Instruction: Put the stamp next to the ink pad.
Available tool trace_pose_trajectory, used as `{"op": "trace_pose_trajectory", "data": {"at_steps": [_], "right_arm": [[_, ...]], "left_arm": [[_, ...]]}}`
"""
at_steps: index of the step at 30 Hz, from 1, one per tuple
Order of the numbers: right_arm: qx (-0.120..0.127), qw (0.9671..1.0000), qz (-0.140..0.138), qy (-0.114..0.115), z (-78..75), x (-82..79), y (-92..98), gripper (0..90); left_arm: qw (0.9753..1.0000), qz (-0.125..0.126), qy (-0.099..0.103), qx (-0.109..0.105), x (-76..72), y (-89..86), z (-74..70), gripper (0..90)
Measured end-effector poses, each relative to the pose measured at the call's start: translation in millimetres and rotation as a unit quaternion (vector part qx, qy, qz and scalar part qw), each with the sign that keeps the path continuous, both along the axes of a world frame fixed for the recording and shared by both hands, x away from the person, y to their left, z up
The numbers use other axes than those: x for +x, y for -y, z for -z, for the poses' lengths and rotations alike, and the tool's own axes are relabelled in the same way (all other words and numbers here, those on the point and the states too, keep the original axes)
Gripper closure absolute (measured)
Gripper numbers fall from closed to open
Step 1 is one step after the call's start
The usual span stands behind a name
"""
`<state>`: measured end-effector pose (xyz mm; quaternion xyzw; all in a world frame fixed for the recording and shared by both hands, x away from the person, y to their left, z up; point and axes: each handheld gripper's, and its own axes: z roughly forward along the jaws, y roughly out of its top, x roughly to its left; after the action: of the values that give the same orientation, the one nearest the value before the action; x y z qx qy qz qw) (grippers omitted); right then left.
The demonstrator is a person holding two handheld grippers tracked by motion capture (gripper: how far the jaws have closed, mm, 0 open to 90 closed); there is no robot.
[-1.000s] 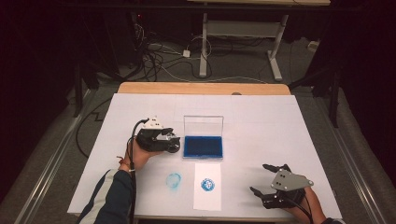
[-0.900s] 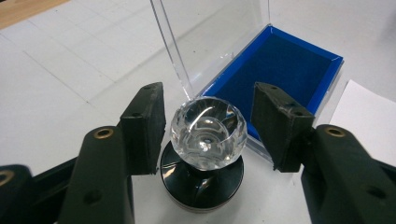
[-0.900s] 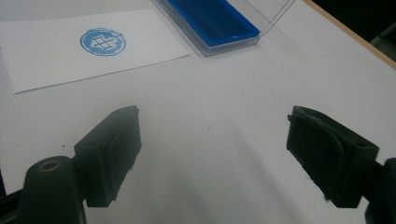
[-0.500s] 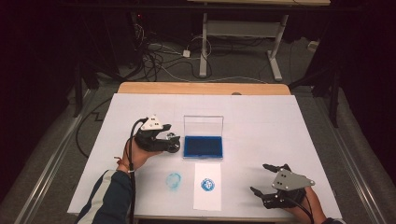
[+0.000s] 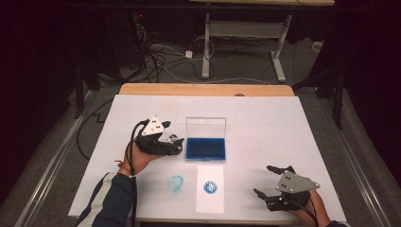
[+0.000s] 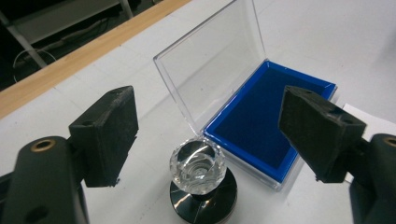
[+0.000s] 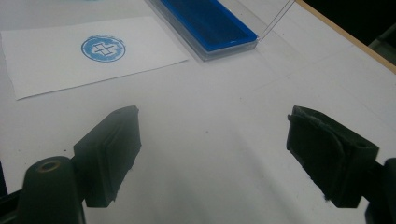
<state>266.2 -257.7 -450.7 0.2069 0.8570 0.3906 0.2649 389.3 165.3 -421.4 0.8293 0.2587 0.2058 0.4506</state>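
A stamp with a clear faceted crystal knob on a round black base stands upright on the white table. My left gripper is open, one jaw on each side of the stamp, neither touching it. In the high view that gripper sits just left of the blue ink pad case, with the stamp at its tips. The case's clear lid stands open above the blue pad. My right gripper rests open near the front right edge; its jaws hold nothing.
A white paper sheet bearing a round blue print lies in front of the case. A faint blue smudge marks the table to the paper's left. The wooden table edge runs along the far side, with cables on the floor beyond.
The left gripper has barely shifted beside the case. The right gripper has stayed where it was.
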Motion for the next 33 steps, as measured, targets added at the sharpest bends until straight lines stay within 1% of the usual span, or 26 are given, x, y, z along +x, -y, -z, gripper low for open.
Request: {"op": "trace_pose_trajectory", "data": {"at_steps": [2,4,7,12,16,19,21,23,33], "right_arm": [[0.000,1.0000,0.001,0.000,0.1,-0.1,-0.1,17.4],[0.000,1.0000,0.001,0.000,0.0,-0.2,-0.1,17.4],[0.001,1.0000,0.001,0.001,-0.3,-0.4,0.0,17.4],[0.004,1.0000,-0.001,0.004,-0.8,-0.8,0.0,17.4],[0.004,1.0000,0.000,0.004,-1.0,-0.9,0.2,17.3],[0.004,1.0000,0.000,0.004,-1.0,-1.0,0.1,17.3],[0.005,1.0000,-0.001,0.005,-1.1,-1.1,0.2,17.3],[0.005,1.0000,-0.001,0.005,-1.2,-1.1,0.3,17.3],[0.006,1.0000,-0.004,0.007,-1.8,-1.6,0.1,17.3]], "left_arm": [[0.9999,-0.003,0.008,0.005,-2.4,1.9,-2.2,16.0],[0.9999,-0.002,0.015,0.004,-4.8,3.0,-3.8,16.0],[0.9996,-0.004,0.027,0.011,-8.1,5.3,-5.7,16.0],[0.9991,0.001,0.042,0.008,-13.5,8.2,-9.1,16.0],[0.9985,0.007,0.052,0.016,-17.8,11.9,-11.6,16.0],[0.9985,0.010,0.052,0.015,-19.9,13.9,-12.5,16.0],[0.9983,0.010,0.054,0.019,-21.1,15.0,-13.2,16.0],[0.9983,0.013,0.054,0.016,-22.9,15.9,-14.4,16.0],[0.9968,0.018,0.071,0.031,-31.7,20.6,-18.0,15.9]]}}
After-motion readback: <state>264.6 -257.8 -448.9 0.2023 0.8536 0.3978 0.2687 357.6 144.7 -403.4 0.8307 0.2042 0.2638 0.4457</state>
